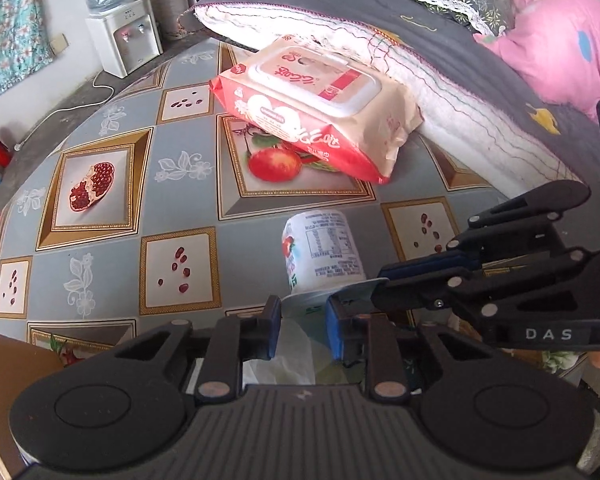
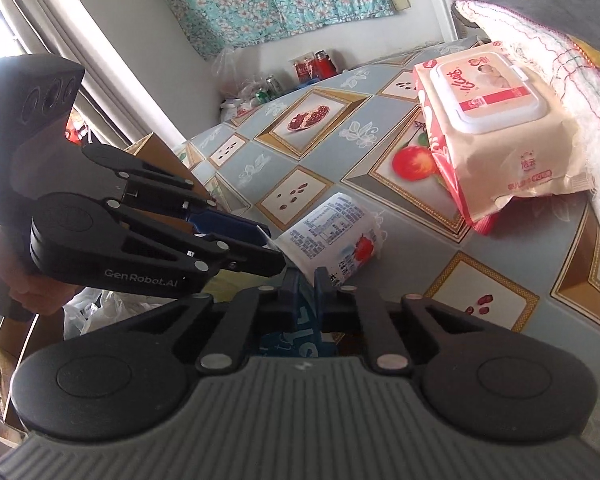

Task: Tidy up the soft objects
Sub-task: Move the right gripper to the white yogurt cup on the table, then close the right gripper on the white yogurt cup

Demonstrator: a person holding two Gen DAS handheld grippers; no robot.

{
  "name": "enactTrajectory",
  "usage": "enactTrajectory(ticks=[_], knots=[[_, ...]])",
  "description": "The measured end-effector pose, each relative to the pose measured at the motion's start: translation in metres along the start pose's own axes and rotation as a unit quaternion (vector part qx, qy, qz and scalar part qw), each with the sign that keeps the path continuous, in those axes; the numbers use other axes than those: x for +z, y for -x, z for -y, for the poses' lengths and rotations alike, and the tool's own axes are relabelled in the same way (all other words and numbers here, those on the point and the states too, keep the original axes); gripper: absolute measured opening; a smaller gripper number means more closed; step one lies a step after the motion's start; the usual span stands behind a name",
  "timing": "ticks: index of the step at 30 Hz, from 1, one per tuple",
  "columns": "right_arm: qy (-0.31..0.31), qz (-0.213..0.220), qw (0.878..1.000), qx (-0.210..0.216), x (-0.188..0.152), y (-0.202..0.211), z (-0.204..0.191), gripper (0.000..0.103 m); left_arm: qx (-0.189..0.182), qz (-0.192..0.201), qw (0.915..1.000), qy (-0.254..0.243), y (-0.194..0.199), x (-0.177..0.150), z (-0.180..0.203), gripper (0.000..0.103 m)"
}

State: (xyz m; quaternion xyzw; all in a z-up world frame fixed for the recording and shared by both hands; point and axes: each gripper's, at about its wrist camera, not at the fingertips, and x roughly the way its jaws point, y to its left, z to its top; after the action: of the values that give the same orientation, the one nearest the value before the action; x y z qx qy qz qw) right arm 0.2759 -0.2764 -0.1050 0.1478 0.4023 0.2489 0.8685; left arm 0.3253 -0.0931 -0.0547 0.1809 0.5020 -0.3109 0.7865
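A white tissue pack with a red fruit print lies on the patterned table; it also shows in the right wrist view. My left gripper is shut on its near end. My right gripper is shut on the same pack's edge; in the left wrist view it comes in from the right and pinches the pack's corner. A pink wet-wipes pack with a white lid leans on a folded quilt farther back; it also shows in the right wrist view.
The table carries a grey fruit-print cloth. A pink blanket lies behind the quilt. A water dispenser stands beyond the table. Plastic bags and a cardboard box sit below the table's near edge.
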Motion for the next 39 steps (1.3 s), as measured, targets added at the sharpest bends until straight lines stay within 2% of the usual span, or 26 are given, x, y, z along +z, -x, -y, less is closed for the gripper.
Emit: enactTrajectory(ticks=[6, 12, 15, 20, 21, 23, 29, 33, 35, 39], knots=[[-0.048, 0.006, 0.998, 0.027, 0.008, 0.005, 0.017, 0.006, -0.026, 0.010, 0.9988, 0.041, 0.004, 0.008, -0.015, 0.024], [-0.131, 0.014, 0.989, 0.069, 0.028, 0.006, 0.045, 0.005, -0.045, 0.029, 0.9939, 0.096, 0.005, 0.028, -0.034, 0.024], [-0.150, 0.025, 0.986, 0.067, 0.041, 0.005, 0.056, 0.005, -0.055, 0.039, 0.9889, 0.132, 0.000, 0.042, -0.045, 0.024], [-0.185, 0.032, 0.981, 0.053, 0.054, -0.005, 0.074, 0.005, -0.073, 0.042, 0.9759, 0.201, -0.017, 0.058, -0.064, 0.024], [-0.197, 0.033, 0.978, 0.052, 0.056, -0.008, 0.080, 0.006, -0.076, 0.041, 0.9734, 0.212, -0.020, 0.058, -0.066, 0.024], [-0.224, 0.031, 0.972, 0.059, 0.057, -0.011, 0.089, 0.008, -0.084, 0.039, 0.9690, 0.229, -0.024, 0.057, -0.070, 0.032], [-0.270, 0.018, 0.959, 0.081, 0.050, -0.020, 0.105, 0.009, -0.108, 0.027, 0.9588, 0.262, -0.028, 0.051, -0.072, 0.032], [-0.293, 0.016, 0.951, 0.094, 0.047, -0.026, 0.111, 0.010, -0.124, 0.020, 0.9489, 0.289, -0.031, 0.050, -0.073, 0.029], [-0.302, 0.014, 0.948, 0.097, 0.046, -0.029, 0.112, 0.011, -0.120, 0.020, 0.9475, 0.296, -0.029, 0.050, -0.072, 0.021], [-0.313, 0.014, 0.944, 0.107, 0.041, -0.029, 0.113, 0.011, -0.114, 0.023, 0.9444, 0.307, -0.023, 0.049, -0.069, 0.017]])
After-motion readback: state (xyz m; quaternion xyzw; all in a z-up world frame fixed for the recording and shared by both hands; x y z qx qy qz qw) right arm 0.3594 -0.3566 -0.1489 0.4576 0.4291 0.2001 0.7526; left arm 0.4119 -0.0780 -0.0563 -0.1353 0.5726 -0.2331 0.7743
